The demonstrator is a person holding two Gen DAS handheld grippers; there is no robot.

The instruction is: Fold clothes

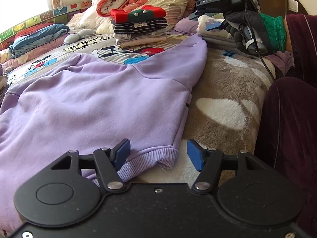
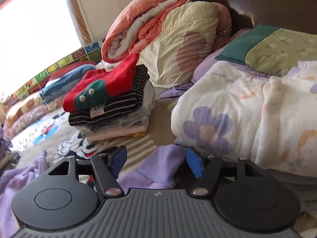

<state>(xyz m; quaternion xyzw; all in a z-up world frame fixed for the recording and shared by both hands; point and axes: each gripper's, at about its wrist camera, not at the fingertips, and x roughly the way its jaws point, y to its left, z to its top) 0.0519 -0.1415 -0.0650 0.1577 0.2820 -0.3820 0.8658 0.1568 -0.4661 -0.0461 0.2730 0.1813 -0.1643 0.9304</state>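
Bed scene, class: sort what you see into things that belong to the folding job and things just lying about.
Belonging to the job:
lilac sweatshirt
left gripper, open at its ribbed hem
right gripper, open at its sleeve end
stack of folded clothes

Just lying about:
orange quilt
cream pillow
floral duvet

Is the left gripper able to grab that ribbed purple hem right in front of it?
Probably yes. The left gripper is open, and the ribbed hem of the purple sweatshirt already lies between its fingers on the blanket. Nothing sits on top of the hem.
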